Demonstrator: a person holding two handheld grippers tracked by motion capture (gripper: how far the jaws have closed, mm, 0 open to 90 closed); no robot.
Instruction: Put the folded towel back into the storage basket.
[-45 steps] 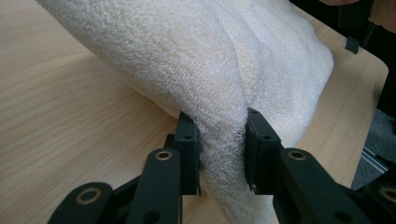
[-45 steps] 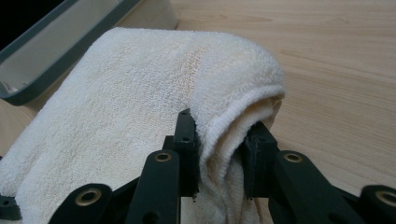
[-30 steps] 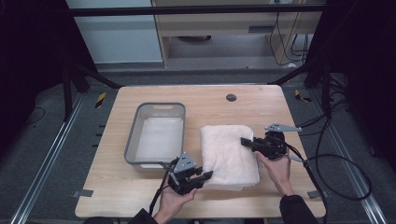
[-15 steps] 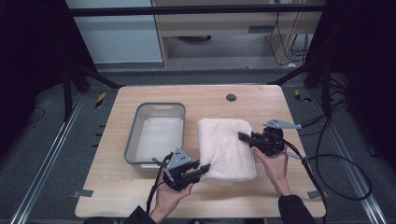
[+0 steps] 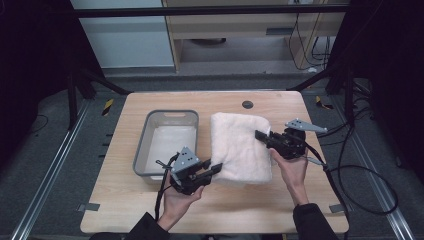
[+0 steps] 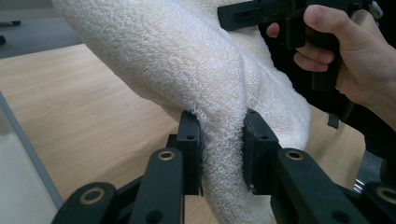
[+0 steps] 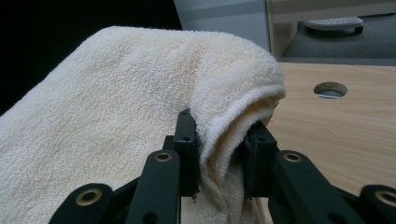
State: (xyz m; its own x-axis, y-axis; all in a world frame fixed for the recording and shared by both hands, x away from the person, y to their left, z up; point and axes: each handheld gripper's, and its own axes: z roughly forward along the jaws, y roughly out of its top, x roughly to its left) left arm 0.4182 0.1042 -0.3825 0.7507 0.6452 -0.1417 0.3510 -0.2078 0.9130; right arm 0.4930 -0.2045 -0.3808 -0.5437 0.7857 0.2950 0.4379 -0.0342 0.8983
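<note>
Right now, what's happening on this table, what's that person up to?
A person holds a gripper in each hand, and both are clamped on a folded cream towel lying on the wooden table. The left gripper pinches the towel's near corner, and the right gripper pinches its right edge farther back. A grey bin sits just left of the towel. Where the towel is headed can't be told.

Light wooden table (image 5: 150,210) on grey floor (image 5: 50,150), round cable hole (image 5: 247,104) near far edge. Metal floor rails (image 5: 47,175) run along both sides. Yellow-black hazard tape (image 5: 107,106) on floor at left. Beyond table: pale wall panel (image 5: 125,40), wooden shelf unit (image 5: 235,35). Black frame bar (image 5: 210,10) overhead. Cables (image 5: 367,175) loop across floor at right. Surroundings dark, dim.
</note>
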